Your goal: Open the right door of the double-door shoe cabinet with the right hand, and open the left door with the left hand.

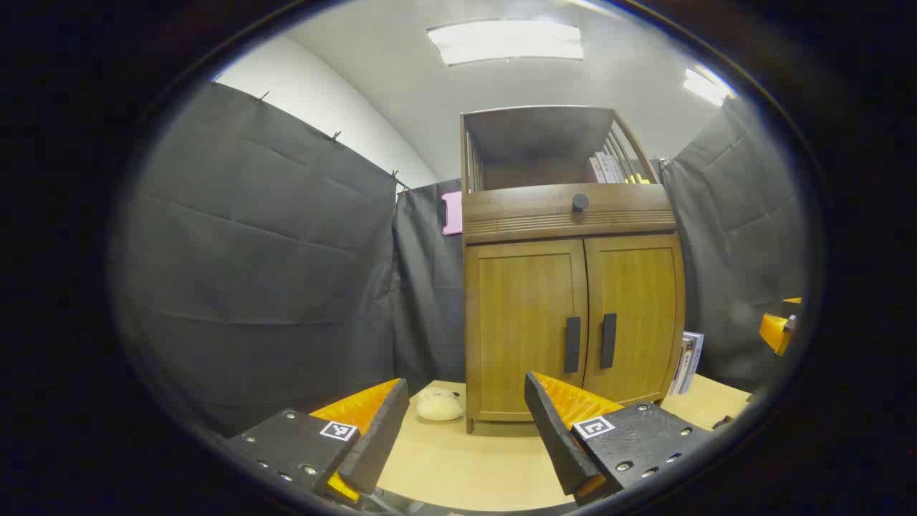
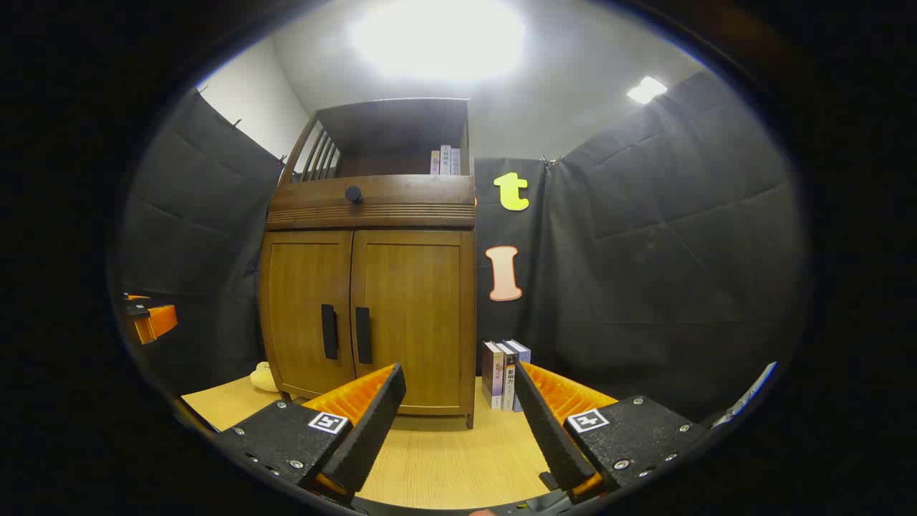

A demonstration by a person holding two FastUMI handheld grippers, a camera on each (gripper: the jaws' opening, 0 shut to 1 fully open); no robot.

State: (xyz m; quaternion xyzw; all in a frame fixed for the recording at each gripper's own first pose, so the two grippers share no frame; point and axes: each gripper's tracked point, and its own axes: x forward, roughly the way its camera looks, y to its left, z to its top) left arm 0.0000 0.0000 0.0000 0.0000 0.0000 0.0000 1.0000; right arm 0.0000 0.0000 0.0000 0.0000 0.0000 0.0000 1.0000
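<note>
Both doors shut on shoe cabinet [image 1: 573, 287], upright at back of surface [image 1: 458, 459]. Left claw [image 1: 466, 423] wide open, holding nothing, well short of left door [image 1: 526, 322]. Right claw [image 2: 458, 416] likewise open, facing right door [image 2: 415, 315].

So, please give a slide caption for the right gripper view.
Open right tool faces the closed double-door shoe cabinet, books standing beside it.

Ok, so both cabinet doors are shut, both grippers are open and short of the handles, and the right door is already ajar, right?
Not quite: the right door is shut, flush with the left door, as the right gripper view shows. Both the right gripper and left gripper are open, short of the handles.
</note>
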